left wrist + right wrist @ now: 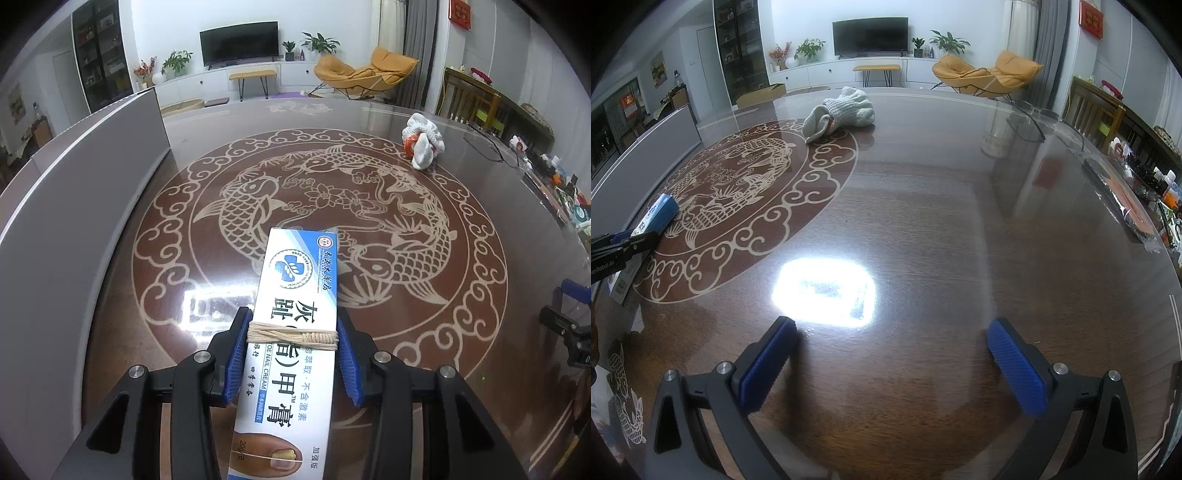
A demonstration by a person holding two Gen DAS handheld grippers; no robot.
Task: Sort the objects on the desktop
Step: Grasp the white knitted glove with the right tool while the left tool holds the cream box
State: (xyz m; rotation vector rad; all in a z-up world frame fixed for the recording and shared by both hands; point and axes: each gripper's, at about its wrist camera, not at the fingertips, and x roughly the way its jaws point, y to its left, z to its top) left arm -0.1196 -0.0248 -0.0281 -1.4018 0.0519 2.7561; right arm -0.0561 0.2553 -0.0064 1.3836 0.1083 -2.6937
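Above a glossy table point(461, 206) inlaid with carp, the left tool point(291, 354) clamps a rubber-banded blue-and-white carton point(295, 306) lengthwise between its pads, likely carrying it to be sorted. Print reads "TOE NAIL CREAM" and "20g". The right tool point(892, 363) hovers wide apart, holding nothing; a white glove point(842, 110) lies farther off.

You see: white walls | TV point(870, 35) on white cabinet point(827, 72) | orange chair point(986, 74) | plants point(948, 40) | grey curtain point(1047, 55) | lamp glare point(823, 293) on table point(942, 229)

right gripper point(892, 354) fingers wide apart over table point(923, 221) | glove point(842, 110) far | possibly glasses point(1030, 122)
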